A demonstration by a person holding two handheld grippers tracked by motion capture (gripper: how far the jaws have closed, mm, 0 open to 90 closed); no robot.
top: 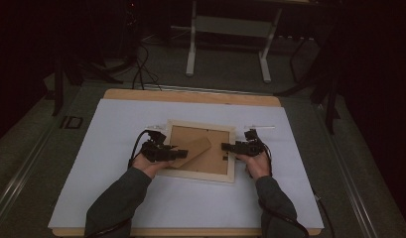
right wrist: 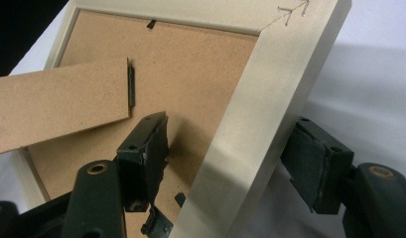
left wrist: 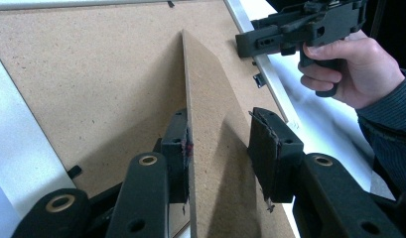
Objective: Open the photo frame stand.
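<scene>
Fibreboard stand (left wrist: 210,129) between left gripper (left wrist: 218,153) fingers, one touching; right gripper (right wrist: 235,158) fingers spread astride frame (right wrist: 260,114) edge.

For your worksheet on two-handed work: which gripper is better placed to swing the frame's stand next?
Left. The left gripper already straddles the stand, one pad against it; the right gripper straddles the frame's rail.

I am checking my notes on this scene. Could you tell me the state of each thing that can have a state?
Picture frame: face down on the white sheet, its brown back up.
Stand flap: swung up off the back board.
Left gripper: jaws astride the flap, one pad touching it, the other apart.
Right gripper: open, jaws astride the frame's side bar, pads not pressing.
</scene>
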